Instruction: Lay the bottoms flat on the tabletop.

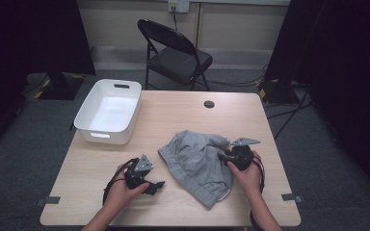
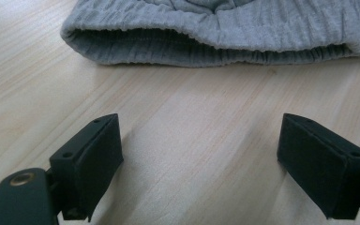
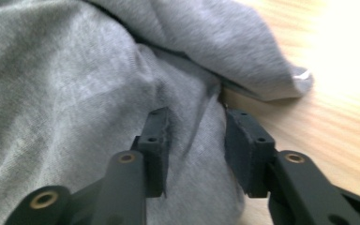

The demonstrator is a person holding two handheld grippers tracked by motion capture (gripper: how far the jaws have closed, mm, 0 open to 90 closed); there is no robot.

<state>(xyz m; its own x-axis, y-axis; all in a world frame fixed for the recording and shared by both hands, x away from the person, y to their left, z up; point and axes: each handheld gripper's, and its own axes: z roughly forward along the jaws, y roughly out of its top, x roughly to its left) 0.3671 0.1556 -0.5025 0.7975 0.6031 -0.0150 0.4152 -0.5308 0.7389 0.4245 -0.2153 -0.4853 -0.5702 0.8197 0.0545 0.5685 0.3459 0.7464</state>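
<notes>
The right gripper (image 3: pixel 194 129) is straddling a soft fold of grey knit garment (image 1: pixel 197 161), jaws partly apart; whether the pads are pressing is hard to tell. The left gripper (image 2: pixel 199 159) is hovering spread wide over bare wood table (image 1: pixel 101 163), facing the ribbed hem. The garment is lying crumpled right of centre.

high: above, looking down | gripper views: close, low | shared: grey garment (image 1: pixel 197 161)
</notes>
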